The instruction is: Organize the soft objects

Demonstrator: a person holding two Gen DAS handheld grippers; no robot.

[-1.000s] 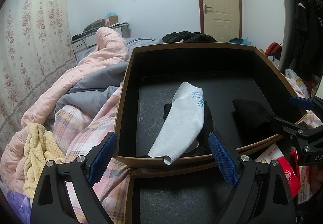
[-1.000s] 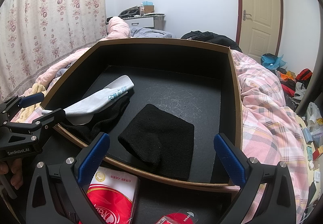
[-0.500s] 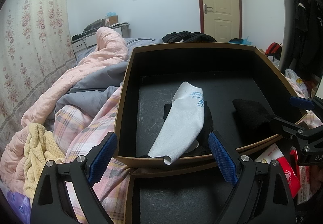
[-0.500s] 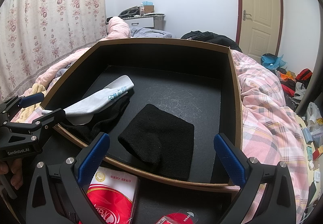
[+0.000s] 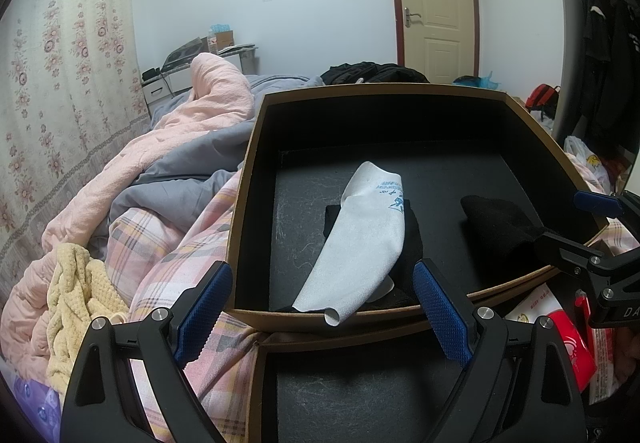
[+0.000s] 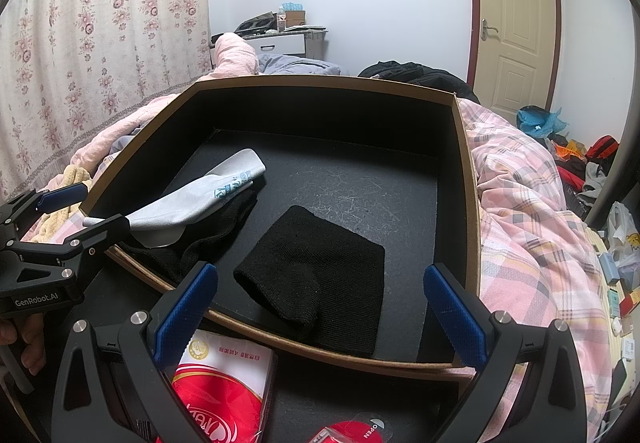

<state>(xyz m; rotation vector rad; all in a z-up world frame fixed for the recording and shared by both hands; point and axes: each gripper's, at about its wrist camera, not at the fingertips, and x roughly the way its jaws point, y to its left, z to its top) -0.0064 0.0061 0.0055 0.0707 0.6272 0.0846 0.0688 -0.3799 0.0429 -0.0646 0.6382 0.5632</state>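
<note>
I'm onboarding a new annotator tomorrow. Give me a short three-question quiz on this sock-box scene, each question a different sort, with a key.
1. True or false: the white sock lies partly on top of a black sock inside the box.
2. Multiple choice: the black knit piece in the box is
A. held by the right gripper
B. lying loose on the box floor
C. draped over the rim
3. Fill in: both the left gripper and the right gripper have their jaws ____.

Key
1. True; its tip also hangs over the near rim.
2. B; no pad touches it.
3. Open, with nothing between them.
</note>
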